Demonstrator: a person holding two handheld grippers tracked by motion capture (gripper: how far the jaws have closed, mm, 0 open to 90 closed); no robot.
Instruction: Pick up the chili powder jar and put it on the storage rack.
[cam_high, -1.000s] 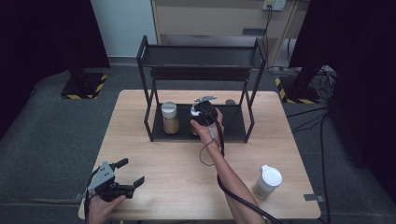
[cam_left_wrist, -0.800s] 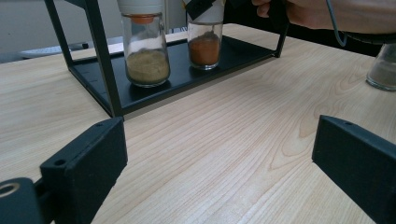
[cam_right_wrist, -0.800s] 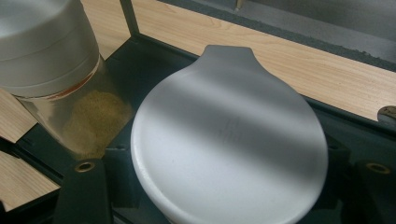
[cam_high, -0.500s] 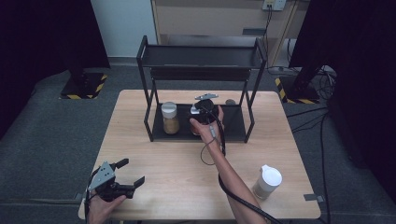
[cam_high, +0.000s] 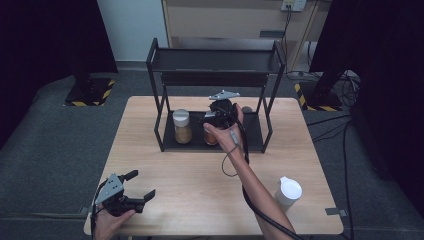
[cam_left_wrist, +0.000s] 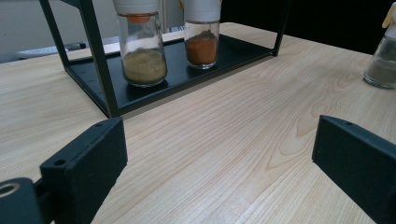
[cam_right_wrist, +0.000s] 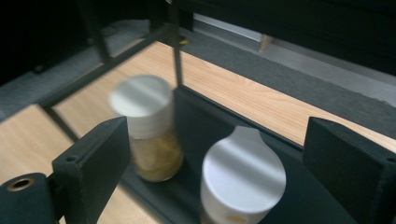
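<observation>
At the near left corner of the table (cam_high: 165, 165), the left gripper (cam_high: 137, 187) rests low in the person's hand with its fingers (cam_left_wrist: 86, 161) spread wide and nothing between them. Further right and toward the back stands a black rack (cam_high: 215, 75), and on its bottom shelf sits a jar of tan powder (cam_high: 182, 126) with a white cap. Just beside that jar, on the same shelf, stands a jar of orange powder (cam_left_wrist: 201, 35), upright with a white flip lid. The right gripper (cam_high: 216, 116) hangs over this second jar, above its lid; its fingers (cam_right_wrist: 95, 158) have just been opening and stand spread on either side of the lid, not touching it, so the jar stands free on the shelf. Well apart from the rack, near the front right corner of the table, a third jar (cam_high: 288, 192) with a white lid stands by itself.
</observation>
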